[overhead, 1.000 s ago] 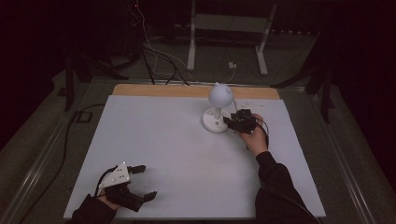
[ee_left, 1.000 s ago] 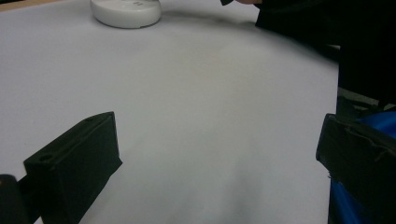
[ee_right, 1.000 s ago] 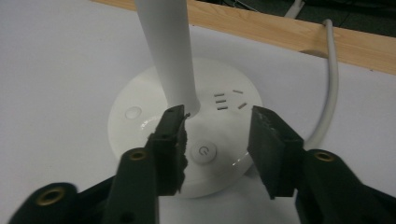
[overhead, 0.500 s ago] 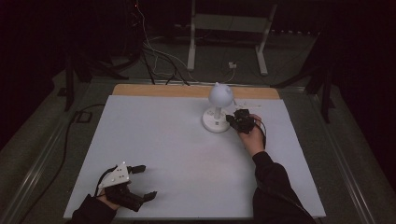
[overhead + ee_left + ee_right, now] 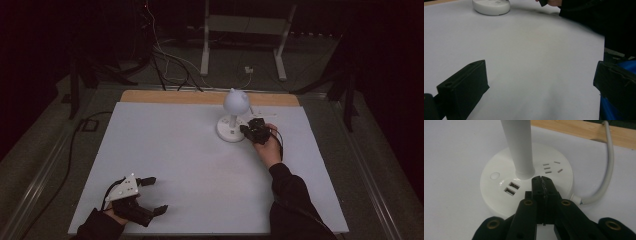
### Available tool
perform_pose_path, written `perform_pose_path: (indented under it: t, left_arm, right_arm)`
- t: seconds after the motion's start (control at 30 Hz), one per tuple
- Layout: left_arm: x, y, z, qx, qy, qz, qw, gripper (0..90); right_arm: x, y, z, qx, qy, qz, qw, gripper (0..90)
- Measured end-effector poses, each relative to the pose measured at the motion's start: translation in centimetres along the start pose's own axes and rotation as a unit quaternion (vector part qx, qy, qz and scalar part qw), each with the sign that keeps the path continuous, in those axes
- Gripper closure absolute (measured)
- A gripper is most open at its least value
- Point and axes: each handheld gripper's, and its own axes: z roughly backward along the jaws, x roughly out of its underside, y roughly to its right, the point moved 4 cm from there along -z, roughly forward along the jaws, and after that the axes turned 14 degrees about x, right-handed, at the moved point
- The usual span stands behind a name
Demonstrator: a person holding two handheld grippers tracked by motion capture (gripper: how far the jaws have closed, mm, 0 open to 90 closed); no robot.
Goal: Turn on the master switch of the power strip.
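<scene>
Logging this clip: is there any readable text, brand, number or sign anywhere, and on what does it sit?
No readable text in any view.
Lamp base: a few small grey marks by the stem and a round button, no letters to make out.
Same base in the high view: a tiny dark spot, too small to read.
Left gripper and its grey plate: no label.
Right gripper: no label visible.

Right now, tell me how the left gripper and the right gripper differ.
The left gripper has its jaws spread wide over bare table at the near edge; the right gripper has its jaws pressed together, tips over the white lamp base at the far side. Both are black, hand-held, and grip nothing.
</scene>
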Motion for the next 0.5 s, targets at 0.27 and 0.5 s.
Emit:
perform_pose_path:
  t: [0.27, 0.5]
  left_arm:
    - [0.01, 0.04, -0.06, 0.0, -0.002, -0.001, 1.0, 0.1]
    - [0.03, 0.08, -0.1, 0.0, -0.004, -0.001, 1.0, 0.1]
  right_arm:
    - [0.17, -0.3, 0.18, 0.0, 0.002, 0.013, 0.9999, 89.9]
    - [0.18, -0.42, 0.11, 0.015, 0.001, 0.021, 0.9997, 90.0]
